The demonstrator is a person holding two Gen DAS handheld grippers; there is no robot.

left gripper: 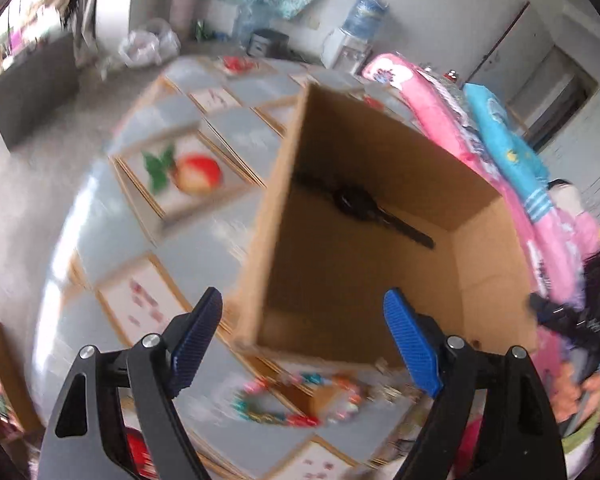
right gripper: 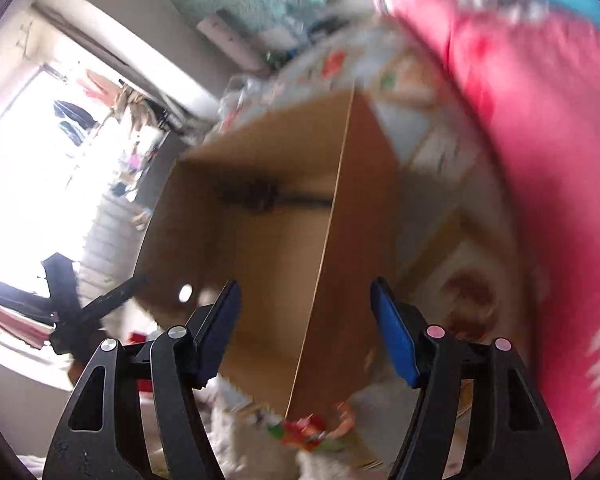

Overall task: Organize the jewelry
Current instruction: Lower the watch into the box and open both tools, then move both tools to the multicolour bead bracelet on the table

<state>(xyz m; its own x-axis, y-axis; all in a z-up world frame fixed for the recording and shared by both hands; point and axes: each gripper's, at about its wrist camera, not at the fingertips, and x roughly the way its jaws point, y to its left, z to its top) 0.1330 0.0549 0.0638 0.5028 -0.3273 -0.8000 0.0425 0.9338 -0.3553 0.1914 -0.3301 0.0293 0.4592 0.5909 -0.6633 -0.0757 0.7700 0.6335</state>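
An open cardboard box stands on the tiled floor mat, also shown in the right wrist view. A black wristwatch lies inside it, blurred in the right wrist view. A colourful bead bracelet lies on the mat just in front of the box; the right wrist view shows it blurred. My left gripper is open and empty above the box's near edge. My right gripper is open and empty, its jaws either side of the box's near wall.
The mat has grey tiles and picture tiles. Pink and blue quilts lie piled right of the box. A water dispenser and bags stand at the far wall. Both views are motion-blurred.
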